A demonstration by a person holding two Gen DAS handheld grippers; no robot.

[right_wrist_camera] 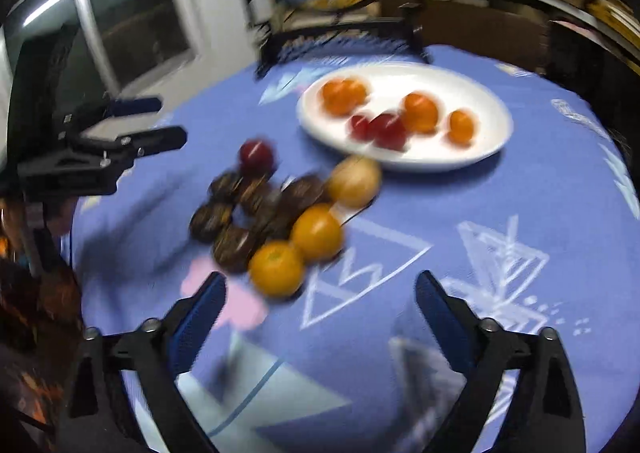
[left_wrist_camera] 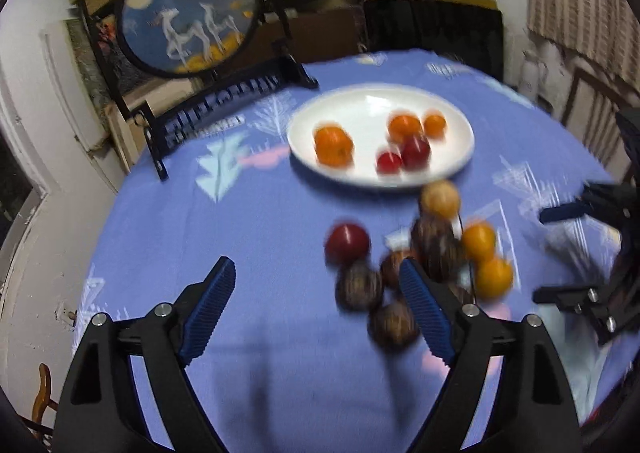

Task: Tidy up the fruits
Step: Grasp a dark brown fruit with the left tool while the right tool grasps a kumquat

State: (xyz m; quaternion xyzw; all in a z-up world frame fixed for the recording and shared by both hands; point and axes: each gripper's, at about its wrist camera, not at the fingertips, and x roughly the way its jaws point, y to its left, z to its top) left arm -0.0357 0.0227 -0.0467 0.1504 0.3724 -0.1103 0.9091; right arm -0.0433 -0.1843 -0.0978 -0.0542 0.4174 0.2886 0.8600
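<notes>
Although motion blur softens the left wrist view, the left gripper (left_wrist_camera: 316, 285) shows its blue ribbed fingers spread wide and holding nothing above the blue patterned tablecloth (left_wrist_camera: 260, 221). Its right finger overlaps a loose heap of fruit: a dark red round fruit (left_wrist_camera: 347, 243), several brown wrinkled round fruits (left_wrist_camera: 358, 285), two orange citrus fruits (left_wrist_camera: 486, 259) and a pale tan round fruit (left_wrist_camera: 440, 199) nearest the plate. Beyond the heap sits a white oval plate (left_wrist_camera: 360, 105) carrying three oranges and two small red fruits. Bare cloth lies left of the heap and ahead of the fingers; a round painted screen on a black stand (left_wrist_camera: 188, 17) stands at the far left edge of the table. At the right border the right gripper (left_wrist_camera: 560, 253) reaches in, fingers parted. From the right wrist view, the right gripper (right_wrist_camera: 320, 293) is likewise spread and empty, with one orange just ahead of its left finger. The heap lies left of centre, the plate (right_wrist_camera: 492, 141) behind it, and open cloth fills the right side up to the table's curved edge. The left gripper (right_wrist_camera: 154, 121) hovers at the left, near the red fruit.
</notes>
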